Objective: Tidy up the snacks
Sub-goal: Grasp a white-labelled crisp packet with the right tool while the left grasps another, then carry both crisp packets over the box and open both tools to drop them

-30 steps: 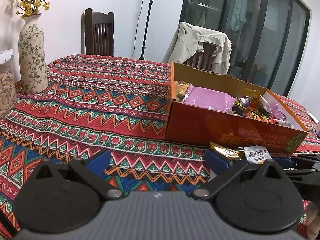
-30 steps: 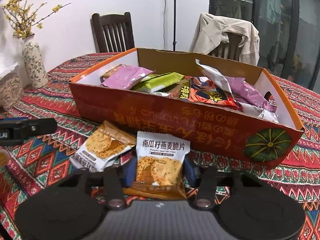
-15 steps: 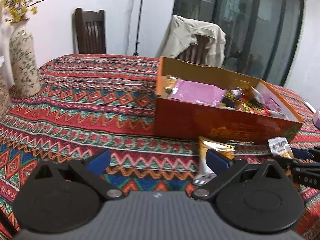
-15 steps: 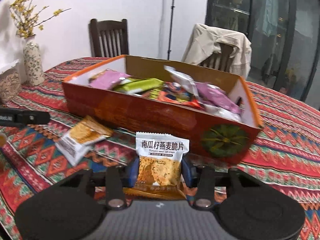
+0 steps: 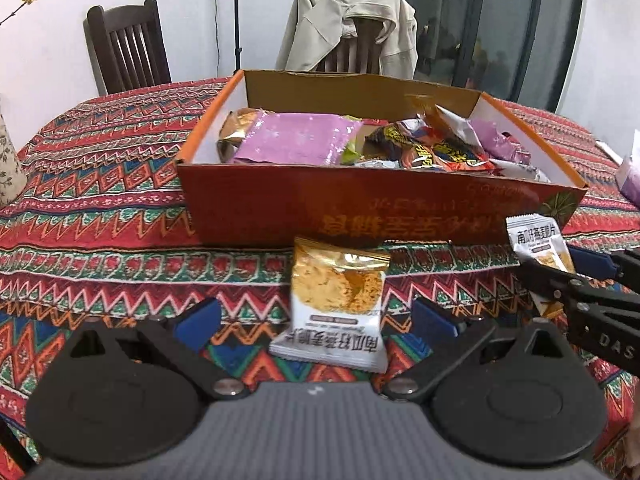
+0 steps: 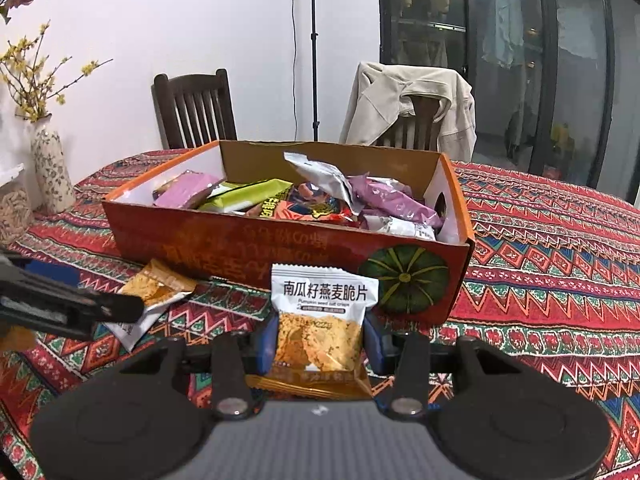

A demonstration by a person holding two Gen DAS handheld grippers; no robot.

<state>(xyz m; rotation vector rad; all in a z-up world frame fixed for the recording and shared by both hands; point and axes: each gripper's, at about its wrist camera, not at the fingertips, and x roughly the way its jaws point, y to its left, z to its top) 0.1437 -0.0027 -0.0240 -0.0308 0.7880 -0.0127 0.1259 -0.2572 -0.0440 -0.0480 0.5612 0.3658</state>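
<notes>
Patterned red cloth covers the table point(image 5: 100, 216) we work at, with a white wall, two dark chairs and glass doors behind. From our left wrist view, the left gripper point(image 5: 316, 316) has its blue fingers point(image 5: 198, 318) spread wide and holding nothing; a loose snack packet point(image 5: 336, 304) lies flat on the cloth between them, touched by neither. Just beyond it the long orange box point(image 5: 280, 204) blocks the way ahead, its near wall upright and its inside heaped with a purple pouch point(image 5: 296, 140) and other wrappers. At the right edge we see our right gripper point(image 5: 560, 268) with a second packet point(image 5: 536, 240) pinched in it, close to the box's near corner. Open cloth lies to the left of the box. From our right wrist view, the right gripper point(image 6: 320, 344) has its fingers point(image 6: 266, 344) narrowed onto the held packet point(image 6: 320, 316), which stands upright against both pads. The box point(image 6: 240, 248) sits directly ahead, pumpkin print on its near right corner. The left gripper point(image 6: 68, 308) reaches in from the left over the loose packet point(image 6: 156, 296). A vase point(image 6: 50, 168) stands far left; clear cloth spreads to the right.
</notes>
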